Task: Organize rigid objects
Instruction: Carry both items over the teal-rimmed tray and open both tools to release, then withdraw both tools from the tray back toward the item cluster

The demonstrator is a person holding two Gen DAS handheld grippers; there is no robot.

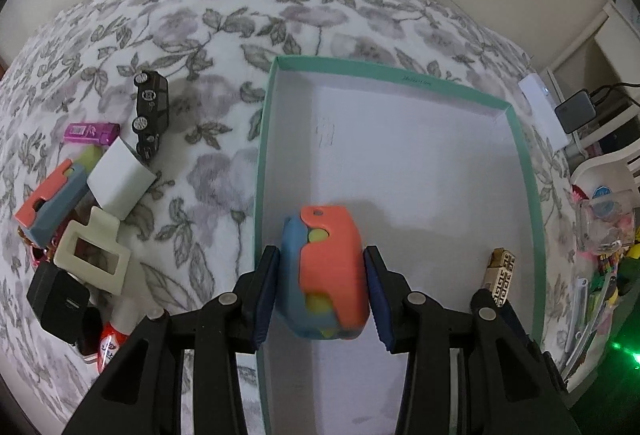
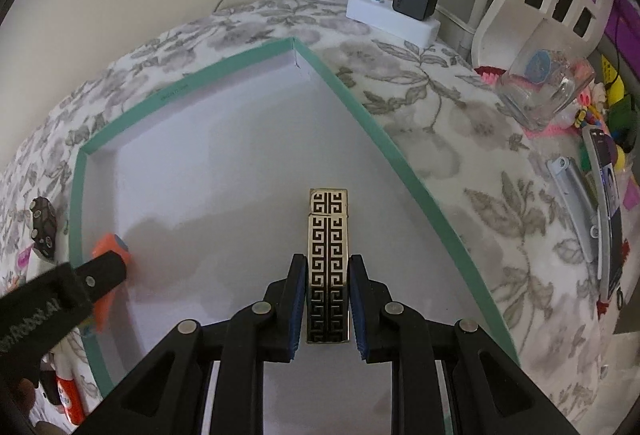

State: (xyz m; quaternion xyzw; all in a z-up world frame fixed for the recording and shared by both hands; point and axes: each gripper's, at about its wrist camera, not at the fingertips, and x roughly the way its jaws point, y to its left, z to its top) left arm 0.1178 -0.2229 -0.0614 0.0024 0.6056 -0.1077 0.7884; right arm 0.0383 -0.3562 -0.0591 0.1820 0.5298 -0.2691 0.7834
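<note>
My left gripper (image 1: 321, 289) is shut on an orange-and-blue plastic block (image 1: 326, 271), held over the near left part of a shallow box with a teal rim (image 1: 264, 139). My right gripper (image 2: 329, 301) is shut on a slim gold lighter with a black key pattern (image 2: 329, 231), held over the same box (image 2: 348, 91) near its right wall. The lighter (image 1: 500, 275) also shows at the right of the left wrist view. In the right wrist view the block (image 2: 110, 245) and the left gripper's finger (image 2: 100, 273) appear at the box's left wall.
On the floral cloth left of the box lie a black toy car (image 1: 150, 111), a purple lighter (image 1: 90, 133), a white block (image 1: 120, 181), a second orange-and-blue block (image 1: 52, 205), a cream frame (image 1: 94, 255), a black charger (image 1: 58, 299) and a red bottle (image 1: 110, 339). Right: a power strip (image 2: 394, 17), a jar (image 2: 546, 87).
</note>
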